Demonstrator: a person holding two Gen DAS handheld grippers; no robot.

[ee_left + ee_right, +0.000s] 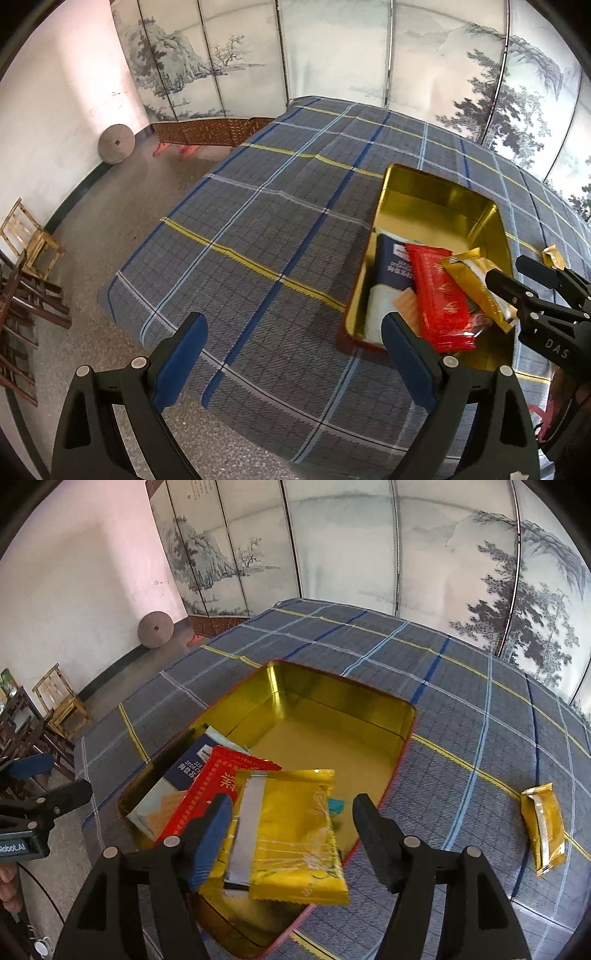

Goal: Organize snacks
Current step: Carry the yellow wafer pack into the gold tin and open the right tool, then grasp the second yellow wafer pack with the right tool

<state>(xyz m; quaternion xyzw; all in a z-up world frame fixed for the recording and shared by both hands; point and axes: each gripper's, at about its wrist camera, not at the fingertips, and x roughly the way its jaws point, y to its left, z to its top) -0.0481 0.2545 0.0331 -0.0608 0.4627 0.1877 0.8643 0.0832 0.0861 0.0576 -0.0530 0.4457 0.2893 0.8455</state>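
White Chinese characters run along the red packet (218, 786), and the dark blue packet (188, 764) beside it carries white print too small to read. Both lie in the gold tin (332, 716), which sits on the table (461, 775) under a blue-grey plaid cloth with yellow and blue lines. A yellow packet (291, 834) with a silver back seam lies over the tin's near edge between the spread fingers of the right gripper (291, 834); its jaws stand apart and do not clamp the packet. From the left wrist view, the right gripper's body shows the letters "DAS". The left gripper (291, 354) is open too, holding nothing, above the cloth just left of the tin; its body reads "Roboot.AI". A second yellow packet (545, 827) lies on the cloth well right of the tin. Behind stands a folding screen (369, 554) painted with ink trees and hills, a round stone disc (156, 629) leans on the white wall, and wooden chairs (62, 701) stand on the speckled floor.
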